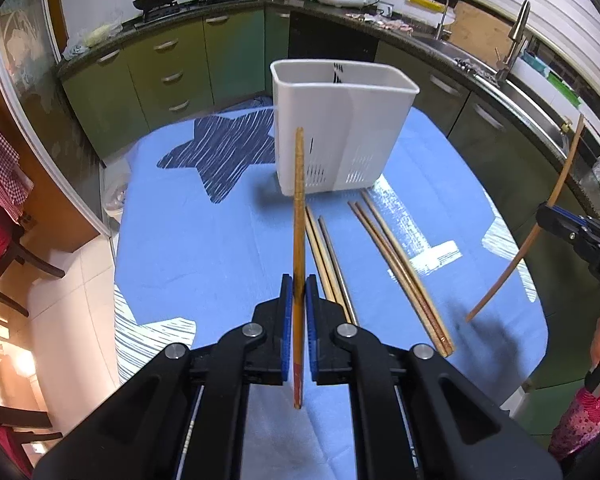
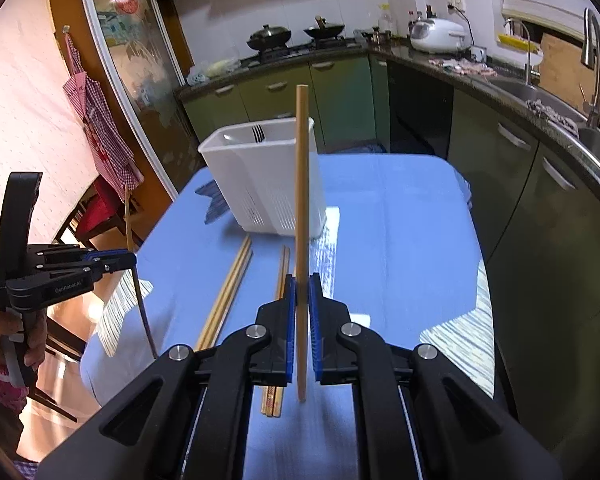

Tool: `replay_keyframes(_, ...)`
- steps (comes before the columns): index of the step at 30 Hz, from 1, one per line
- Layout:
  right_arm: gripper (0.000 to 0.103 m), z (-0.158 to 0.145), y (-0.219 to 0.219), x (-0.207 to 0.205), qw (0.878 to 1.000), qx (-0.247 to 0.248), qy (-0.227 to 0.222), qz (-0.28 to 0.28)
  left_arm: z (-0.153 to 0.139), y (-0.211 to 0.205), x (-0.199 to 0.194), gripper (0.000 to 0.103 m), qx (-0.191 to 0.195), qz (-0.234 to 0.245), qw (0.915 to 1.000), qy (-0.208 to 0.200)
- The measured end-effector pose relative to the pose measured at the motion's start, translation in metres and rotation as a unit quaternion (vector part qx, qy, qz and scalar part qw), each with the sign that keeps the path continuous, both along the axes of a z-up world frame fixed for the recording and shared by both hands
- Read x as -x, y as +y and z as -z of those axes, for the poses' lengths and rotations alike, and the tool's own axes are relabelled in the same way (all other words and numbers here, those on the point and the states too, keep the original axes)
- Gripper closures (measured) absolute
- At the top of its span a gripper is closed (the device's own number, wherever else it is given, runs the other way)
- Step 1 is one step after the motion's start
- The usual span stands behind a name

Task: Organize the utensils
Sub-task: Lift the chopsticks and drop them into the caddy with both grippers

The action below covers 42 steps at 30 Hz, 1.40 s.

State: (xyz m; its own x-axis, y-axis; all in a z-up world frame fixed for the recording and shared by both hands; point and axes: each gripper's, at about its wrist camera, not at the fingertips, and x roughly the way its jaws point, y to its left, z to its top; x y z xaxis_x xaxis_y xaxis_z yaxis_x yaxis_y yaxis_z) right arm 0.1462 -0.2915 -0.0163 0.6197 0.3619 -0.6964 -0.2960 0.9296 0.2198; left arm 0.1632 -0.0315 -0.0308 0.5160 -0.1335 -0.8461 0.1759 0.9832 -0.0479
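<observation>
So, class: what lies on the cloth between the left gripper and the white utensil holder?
In the left wrist view, loose chopsticks lie on the blue cloth between left gripper and utensil holder.

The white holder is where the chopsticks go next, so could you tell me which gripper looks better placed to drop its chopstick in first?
Probably left. The left gripper sits closer to the holder, its chopstick aimed at it; the right gripper looks farther back.

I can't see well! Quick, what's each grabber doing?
Left gripper: closed on a dark-ended chopstick.
Right gripper: closed on a pale chopstick.
</observation>
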Motion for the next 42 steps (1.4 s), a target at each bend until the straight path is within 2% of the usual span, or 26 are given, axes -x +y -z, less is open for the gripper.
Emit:
replay_keyframes(7, 0.096, -0.015, 0.007, -0.004, 1.000, 0.001, -0.016, -0.006, -0.009, 0.000, -0.002, 0.096, 0.011, 0.006, 0.9999, -0.007)
replay_keyframes(12, 0.096, -0.029, 0.009, -0.012, 1.000, -0.007, -0.029, -0.010, -0.030, -0.004, -0.009, 0.096, 0.014, 0.011, 0.9995, -0.028)
replay_keyframes(22, 0.096, -0.077, 0.018, -0.044, 0.998, -0.019, -0.059, -0.014, -0.096, -0.018, -0.042, 0.096, 0.022, 0.023, 0.9966, -0.076)
replay_keyframes(34, 0.096, -0.121, 0.029, -0.081, 0.996, -0.032, -0.085, -0.022, -0.176, -0.029, -0.096, 0.096, 0.034, 0.006, 0.9890, -0.144)
replay_keyframes(38, 0.096, -0.129, 0.030, -0.091, 0.995, -0.037, -0.091, -0.021, -0.177, -0.033, -0.113, 0.096, 0.019, -0.005, 0.9878, -0.154)
replay_keyframes(42, 0.096, -0.132, 0.029, -0.107, 0.995, -0.044, -0.093, -0.015, -0.145, -0.037, -0.140, 0.096, 0.006, -0.010, 0.9934, -0.114)
